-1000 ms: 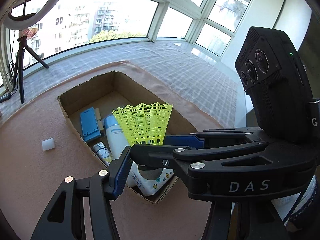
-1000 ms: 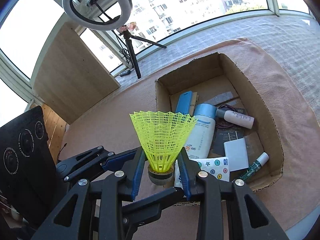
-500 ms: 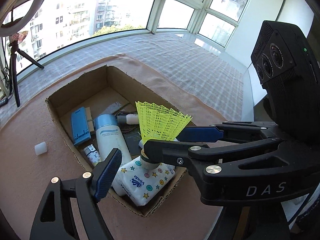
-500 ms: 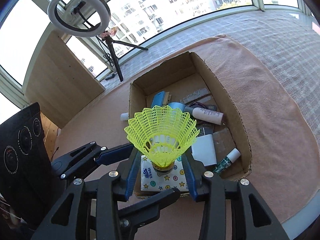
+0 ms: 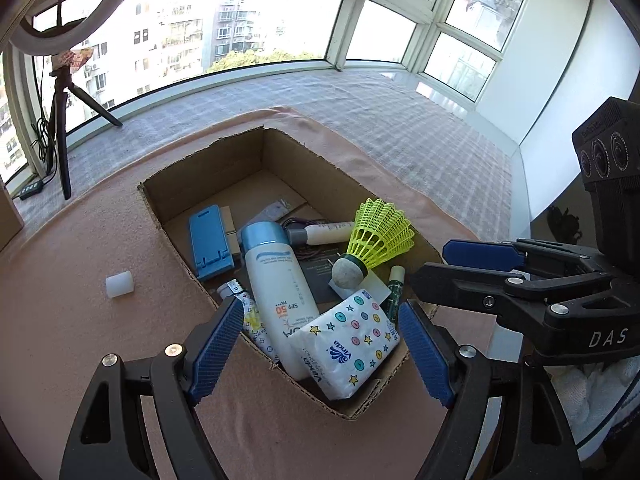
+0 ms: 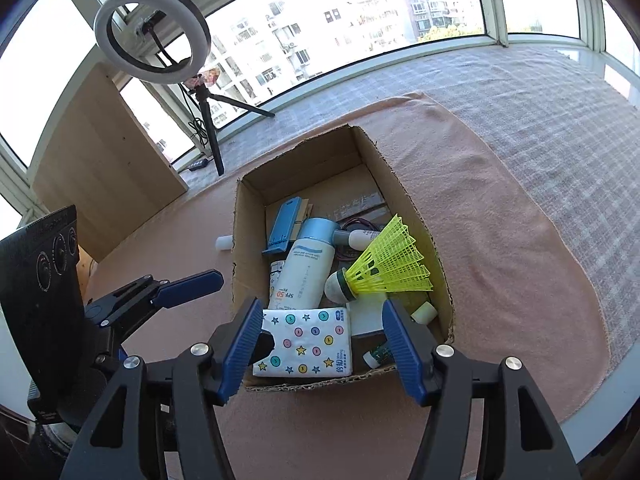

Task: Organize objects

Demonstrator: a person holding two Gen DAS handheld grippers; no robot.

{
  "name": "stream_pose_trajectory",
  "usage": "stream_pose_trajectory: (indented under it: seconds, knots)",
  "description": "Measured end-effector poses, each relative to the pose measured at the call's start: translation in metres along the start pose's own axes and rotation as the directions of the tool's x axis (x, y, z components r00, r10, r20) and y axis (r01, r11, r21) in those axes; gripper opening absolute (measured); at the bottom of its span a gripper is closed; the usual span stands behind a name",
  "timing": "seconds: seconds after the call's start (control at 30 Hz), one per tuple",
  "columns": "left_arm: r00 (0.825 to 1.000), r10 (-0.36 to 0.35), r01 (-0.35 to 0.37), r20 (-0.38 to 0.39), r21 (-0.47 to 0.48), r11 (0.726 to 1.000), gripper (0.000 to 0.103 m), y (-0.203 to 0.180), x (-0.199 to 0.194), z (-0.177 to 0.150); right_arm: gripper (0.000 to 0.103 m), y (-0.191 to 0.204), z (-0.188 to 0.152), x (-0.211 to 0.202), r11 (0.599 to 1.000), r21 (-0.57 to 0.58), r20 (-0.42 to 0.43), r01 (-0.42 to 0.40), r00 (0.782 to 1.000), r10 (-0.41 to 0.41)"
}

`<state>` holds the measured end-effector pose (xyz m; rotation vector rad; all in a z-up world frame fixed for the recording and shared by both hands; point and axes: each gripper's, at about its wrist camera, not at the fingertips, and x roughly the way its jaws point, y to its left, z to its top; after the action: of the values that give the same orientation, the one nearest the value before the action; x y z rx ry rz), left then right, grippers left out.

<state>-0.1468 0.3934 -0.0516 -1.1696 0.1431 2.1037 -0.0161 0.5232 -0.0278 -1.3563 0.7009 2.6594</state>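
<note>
Shuttlecock (image 6: 384, 266) dropped into box (image 6: 404, 188) — one shuttlecock, two gripper sets agape

Shuttlecock (image 6: 384, 266) loose inside box (image 6: 404, 196)

ring light (image 5: 60, 8): cut off by frame edge | green-capped tube (image 6: 378, 354): partly hidden behind gripper finger
</note>
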Motion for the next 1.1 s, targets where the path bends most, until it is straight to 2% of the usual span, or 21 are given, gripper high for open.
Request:
stream_pose_trajectory:
  seconds: [0.17, 0.3, 0.37, 0.47, 0.67, 0.8, 0.97, 1.1]
  knots:
    - [0.999, 0.045, -0.045, -0.001, -0.027, 0.999, 0.083, 0.024, -0.003, -0.002, 0.059, -0.002, -0.006, -0.011, 1.000, 0.009, 0.024, 0.011, 1.000, -0.011]
    - [0.995, 0.100, -0.100, -0.006, -0.085, 0.991, 0.083, 0.056, -0.003, -0.004, 0.059, -0.002, -0.011, -0.020, 0.999, 0.005, 0.044, 0.035, 0.998, -0.035]
    - [0.991, 0.133, -0.132, -0.004, -0.129, 0.983, 0.083, 0.074, -0.002, -0.005, 0.059, 0.000, -0.015, -0.023, 0.999, -0.007, 0.047, 0.042, 0.998, -0.042]
    - [0.975, 0.222, -0.222, -0.017, -0.168, 0.961, 0.082, 0.103, 0.005, -0.006, 0.059, 0.003, -0.022, -0.026, 0.999, -0.015, 0.049, 0.049, 0.998, -0.048]
    - [0.958, 0.279, -0.288, -0.068, -0.237, 0.928, 0.078, 0.149, 0.026, -0.010, 0.059, 0.006, -0.031, -0.028, 0.999, -0.007, 0.043, 0.034, 0.998, -0.034]
    - [0.955, 0.287, -0.296, -0.073, -0.263, 0.918, 0.075, 0.164, 0.040, -0.002, 0.059, 0.007, -0.035, -0.029, 0.999, -0.013, 0.035, 0.037, 0.999, -0.037]
    - [0.944, 0.311, -0.328, -0.109, -0.230, 0.916, 0.065, 0.171, 0.063, 0.009, 0.059, 0.003, -0.041, -0.030, 0.999, -0.002, 0.021, 0.044, 0.999, -0.044]
    - [0.942, 0.311, -0.333, -0.127, -0.224, 0.916, 0.064, 0.174, 0.075, 0.011, 0.059, -0.003, -0.045, -0.035, 0.998, 0.009, 0.026, 0.056, 0.998, -0.056]
